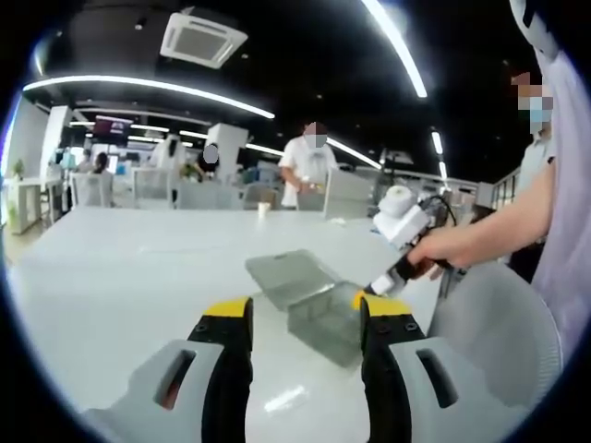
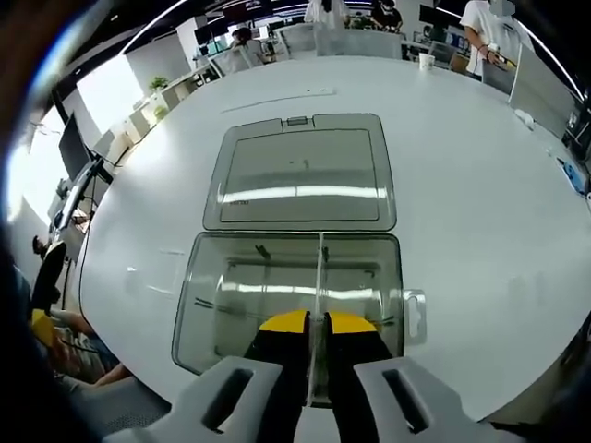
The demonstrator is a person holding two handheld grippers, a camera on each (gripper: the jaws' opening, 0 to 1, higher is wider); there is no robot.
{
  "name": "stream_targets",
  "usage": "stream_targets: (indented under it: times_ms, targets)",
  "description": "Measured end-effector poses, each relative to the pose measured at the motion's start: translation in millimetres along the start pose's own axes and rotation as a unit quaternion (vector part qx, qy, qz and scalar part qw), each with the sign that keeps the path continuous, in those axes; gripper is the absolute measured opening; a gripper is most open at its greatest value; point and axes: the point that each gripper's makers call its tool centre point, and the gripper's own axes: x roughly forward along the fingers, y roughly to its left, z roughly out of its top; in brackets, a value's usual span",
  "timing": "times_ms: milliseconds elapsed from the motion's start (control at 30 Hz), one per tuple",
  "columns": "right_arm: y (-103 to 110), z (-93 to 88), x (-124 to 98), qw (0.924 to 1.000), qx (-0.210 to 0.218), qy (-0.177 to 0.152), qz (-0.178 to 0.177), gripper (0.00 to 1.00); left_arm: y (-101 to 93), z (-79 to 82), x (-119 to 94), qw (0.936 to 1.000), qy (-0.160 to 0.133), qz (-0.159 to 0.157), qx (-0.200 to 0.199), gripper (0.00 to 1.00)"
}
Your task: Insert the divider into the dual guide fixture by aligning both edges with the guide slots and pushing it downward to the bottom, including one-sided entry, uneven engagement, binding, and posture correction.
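Clear divider point(image 2: 319, 277) standing upright in the transparent box point(image 2: 208, 305), lid point(image 2: 300, 171) hinged flat on the smooth white worktop point(image 2: 480, 212).
Right tongs point(image 2: 316, 323) pinched narrow on the thin divider's top edge, mid-box. Left tongs point(image 1: 303, 309) wide, holding nothing, above the worktop.

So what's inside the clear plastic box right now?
A thin clear divider panel stands upright across the clear plastic box, pinched by the right gripper. The gripper's jaws cover the panel's near end, so the seating there is hidden.
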Motion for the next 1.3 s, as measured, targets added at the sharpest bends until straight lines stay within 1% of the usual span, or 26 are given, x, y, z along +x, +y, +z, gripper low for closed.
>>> stream_targets:
  times_ms: [133, 267, 500, 700, 933, 1033, 1100, 1167, 1267, 1300]
  targets:
    - [0.3, -0.5, 0.5, 1.0000, 0.003, 0.001, 0.002, 0.02, 1.8, -1.4, -0.3, 1.0000, 0.000, 0.002, 0.000, 0.44]
    - [0.4, -3.4, 1.4, 1.0000, 0.003, 0.005, 0.004, 0.05, 1.3, -0.2, -0.8, 1.0000, 0.001, 0.003, 0.001, 0.44]
    - [-1.1, -0.6, 1.6, 0.9999, 0.008, -0.004, 0.007, 0.11, 0.8, -0.2, -0.8, 1.0000, 0.004, 0.004, 0.002, 0.44]
    - [-0.1, 4.2, -2.2, 0.9998, 0.006, -0.014, 0.013, 0.15, -1.1, 0.3, -0.6, 1.0000, 0.006, 0.004, 0.003, 0.44]
    - [-0.1, 15.1, -13.3, 0.9989, 0.007, -0.040, 0.023, 0.18, -3.4, -0.9, -0.3, 0.9999, 0.011, 0.004, 0.003, 0.44]
    - [-1.9, 21.2, -19.8, 0.9980, 0.008, -0.058, 0.025, 0.21, -3.9, -1.3, 0.1, 0.9999, 0.013, 0.005, 0.001, 0.45]
    - [-2.9, 24.4, -23.7, 0.9974, 0.009, -0.065, 0.029, 0.21, -4.3, -1.6, 0.4, 0.9999, 0.015, 0.006, 0.001, 0.45]
    - [-4.7, 28.3, -27.6, 0.9967, 0.007, -0.076, 0.030, 0.22, -4.7, -2.1, 0.7, 0.9998, 0.016, 0.007, 0.001, 0.45]
    - [-5.6, 34.4, -34.6, 0.9946, 0.005, -0.097, 0.039, 0.23, -4.7, -2.9, 0.4, 0.9998, 0.017, 0.010, -0.005, 0.45]
    - [-5.2, 34.6, -36.1, 0.9943, 0.003, -0.098, 0.041, 0.23, -4.3, -3.5, 0.3, 0.9997, 0.018, 0.012, -0.007, 0.45]
